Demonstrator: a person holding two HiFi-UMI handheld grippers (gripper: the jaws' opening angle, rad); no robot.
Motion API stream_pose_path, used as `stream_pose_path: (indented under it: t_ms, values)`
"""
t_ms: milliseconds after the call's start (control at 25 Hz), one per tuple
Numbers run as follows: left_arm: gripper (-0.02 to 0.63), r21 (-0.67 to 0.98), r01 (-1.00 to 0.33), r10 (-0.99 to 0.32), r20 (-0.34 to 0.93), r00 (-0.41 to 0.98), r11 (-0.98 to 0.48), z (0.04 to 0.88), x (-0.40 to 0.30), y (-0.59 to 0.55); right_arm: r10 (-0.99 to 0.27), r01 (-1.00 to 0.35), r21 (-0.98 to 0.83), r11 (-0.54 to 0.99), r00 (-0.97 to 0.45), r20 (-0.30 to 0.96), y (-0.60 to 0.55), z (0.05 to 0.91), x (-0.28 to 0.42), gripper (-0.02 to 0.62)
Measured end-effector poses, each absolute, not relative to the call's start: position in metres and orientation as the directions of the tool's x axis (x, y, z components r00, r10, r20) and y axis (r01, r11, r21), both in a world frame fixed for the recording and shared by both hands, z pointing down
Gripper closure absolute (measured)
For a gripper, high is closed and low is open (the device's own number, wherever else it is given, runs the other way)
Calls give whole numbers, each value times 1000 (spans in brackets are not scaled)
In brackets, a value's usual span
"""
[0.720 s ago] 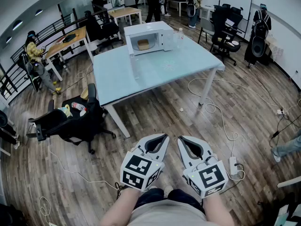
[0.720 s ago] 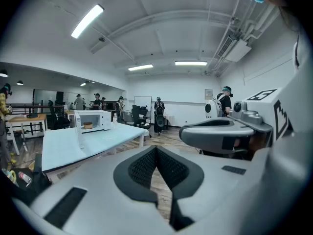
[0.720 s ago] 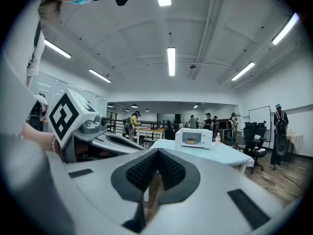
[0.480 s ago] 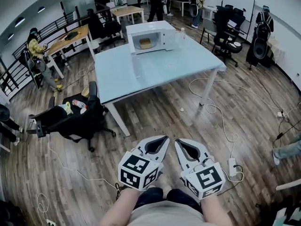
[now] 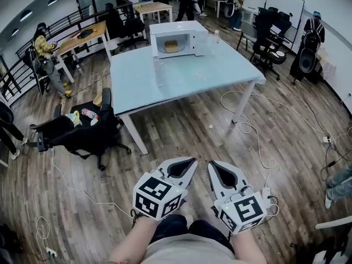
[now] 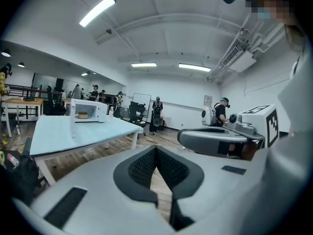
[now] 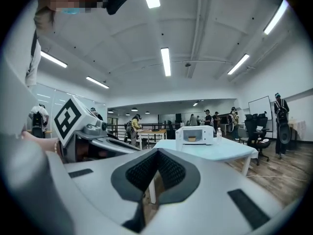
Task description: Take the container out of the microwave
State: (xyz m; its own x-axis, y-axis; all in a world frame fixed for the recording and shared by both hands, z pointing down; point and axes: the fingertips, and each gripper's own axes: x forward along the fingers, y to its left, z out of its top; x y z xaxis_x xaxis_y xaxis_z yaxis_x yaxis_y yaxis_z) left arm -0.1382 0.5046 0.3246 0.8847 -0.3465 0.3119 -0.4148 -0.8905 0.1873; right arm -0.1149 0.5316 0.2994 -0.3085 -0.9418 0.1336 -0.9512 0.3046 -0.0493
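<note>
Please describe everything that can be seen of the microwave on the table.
The microwave is a white box with a flat top, standing upright on the far part of the pale table. Its door is swung open at its left side and juts toward the camera, so the cavity shows. A small tan container sits inside. A clear bottle stands close by its right side; whether they touch cannot be told.

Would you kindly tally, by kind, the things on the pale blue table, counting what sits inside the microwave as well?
Microwave: 1
Container: 1
Bottle: 1
Total: 3
</note>
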Motion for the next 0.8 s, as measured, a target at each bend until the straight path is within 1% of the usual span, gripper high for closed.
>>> stream_pose_path:
  t_ms: [160,280,440,600,800]
  values:
    - [592,251,-415,-339,294,894,-875,325,-133,503,-924,-937,-78,341,-349,158,533,311,-117,586]
    - [592,226,-426,-362,273,891,-876,319,-127,493,-919,-933,-83,350,-359,162,525,316,-113,586]
    - [592,188,-446,-384,290,876,-875,324,-126,470,-935,-943,-77,323,-330,127,504,311,-101,586]
    - [592,213,-456,-386,300,873,-864,337,-124,431,-945,-953,-87,289,-298,133,465,319,-86,586]
    - [592,211,-454,-380,315,870,-866,353,-124,363,-938,-948,-92,305,-316,143,396,334,-80,586]
